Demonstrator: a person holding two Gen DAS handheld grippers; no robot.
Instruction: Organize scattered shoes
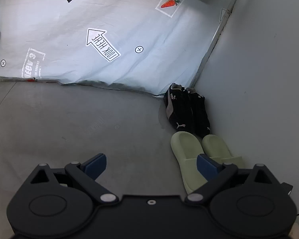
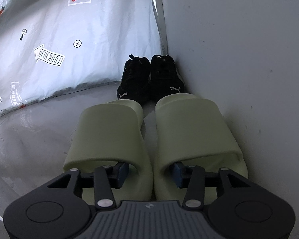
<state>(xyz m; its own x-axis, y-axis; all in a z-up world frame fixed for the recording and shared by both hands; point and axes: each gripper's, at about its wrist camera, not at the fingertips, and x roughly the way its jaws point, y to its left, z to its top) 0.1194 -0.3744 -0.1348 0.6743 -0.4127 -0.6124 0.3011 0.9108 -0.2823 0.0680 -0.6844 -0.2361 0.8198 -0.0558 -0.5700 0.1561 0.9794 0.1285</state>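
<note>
Reading "LOOK HERE" arrow (image 1: pixel 102 44), bedsheet (image 1: pixel 49 29), black sneakers (image 2: pixel 151 77)

pale green slides (image 2: pixel 149 139) lie paired behind black sneakers (image 2: pixel 151 77) by wall (image 2: pixel 239 49).

**Bedroom corner in a home, shoes lining the wall**

A pale printed bedsheet (image 1: pixel 101 29), showing carrots and a "LOOK HERE" arrow, is hanging down to a glossy grey floor (image 1: pixel 69 123). Black sneakers (image 2: pixel 149 77) and pale green slides (image 2: pixel 155 135) are sitting in pairs along a plain white wall (image 2: pixel 239 49), suggesting a lived-in bedroom rather than a workplace.
</note>
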